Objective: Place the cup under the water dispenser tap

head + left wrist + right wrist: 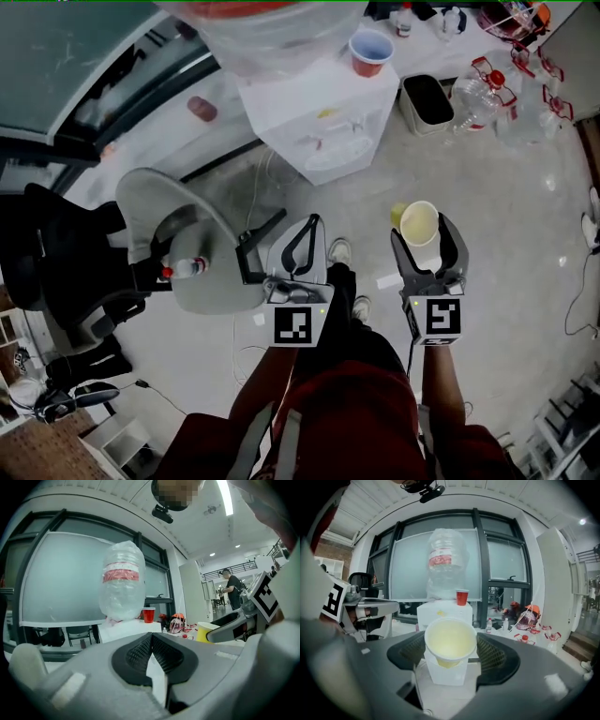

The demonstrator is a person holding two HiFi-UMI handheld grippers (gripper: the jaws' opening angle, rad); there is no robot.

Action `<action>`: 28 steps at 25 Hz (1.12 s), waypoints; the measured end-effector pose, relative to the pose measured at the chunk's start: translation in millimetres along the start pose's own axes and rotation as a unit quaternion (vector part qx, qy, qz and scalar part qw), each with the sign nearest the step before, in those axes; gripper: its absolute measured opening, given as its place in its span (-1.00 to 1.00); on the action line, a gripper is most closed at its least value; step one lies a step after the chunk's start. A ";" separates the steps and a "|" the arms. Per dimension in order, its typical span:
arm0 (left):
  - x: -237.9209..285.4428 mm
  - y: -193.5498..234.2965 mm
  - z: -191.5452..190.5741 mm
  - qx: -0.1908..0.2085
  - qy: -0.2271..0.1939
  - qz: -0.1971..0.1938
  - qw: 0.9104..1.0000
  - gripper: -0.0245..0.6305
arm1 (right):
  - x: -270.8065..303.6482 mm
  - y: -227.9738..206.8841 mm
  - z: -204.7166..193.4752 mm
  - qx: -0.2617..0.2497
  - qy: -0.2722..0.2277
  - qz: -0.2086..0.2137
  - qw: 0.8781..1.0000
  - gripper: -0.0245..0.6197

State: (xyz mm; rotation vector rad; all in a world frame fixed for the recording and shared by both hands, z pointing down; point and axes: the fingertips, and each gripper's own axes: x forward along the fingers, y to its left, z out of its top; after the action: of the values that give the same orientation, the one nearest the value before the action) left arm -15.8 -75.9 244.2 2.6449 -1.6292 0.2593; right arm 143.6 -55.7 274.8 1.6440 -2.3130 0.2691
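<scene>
**A:** Where is the yellow cup (450,641)?

**B:** It's pinched in the right claw (427,240), over the floor. The white water dispenser (319,117) is far off.

**A:** What could go wrong?

**B:** The cup looks thin, smooth and round, and it's skinny at the bottom. A hard squeeze might squash it. Bumping that boxy dispenser might knock it loose.

**A:** And the left claw (151,654)?

**B:** It's shut tight, with nothing in it.

Cup (450,641) pale yellow. Water dispenser (433,611) white, its bottle (446,581) clear with a red label band. Plastic cup (461,597) red. Right gripper (424,234) and left gripper (312,225) grey, with black ribbed pads and black-and-white square markers. Floor (506,216) speckled grey. Clothing (366,412) dark red.
</scene>
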 end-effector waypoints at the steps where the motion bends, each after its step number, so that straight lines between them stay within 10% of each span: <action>1: 4.7 3.4 -10.3 -0.007 0.004 0.002 1.000 -0.93 | 9.0 0.9 -8.7 -0.001 0.005 0.003 1.000 0.12; 28: 72.4 23.4 -283.2 -0.052 0.096 0.004 0.994 -0.93 | 149.0 31.4 -269.3 0.021 0.125 0.033 0.991 0.12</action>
State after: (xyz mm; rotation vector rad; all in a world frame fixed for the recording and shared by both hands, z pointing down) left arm -41.1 -120.1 533.0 2.4522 -1.5487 0.4044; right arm 102.4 -92.9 579.1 1.4590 -2.1876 0.5117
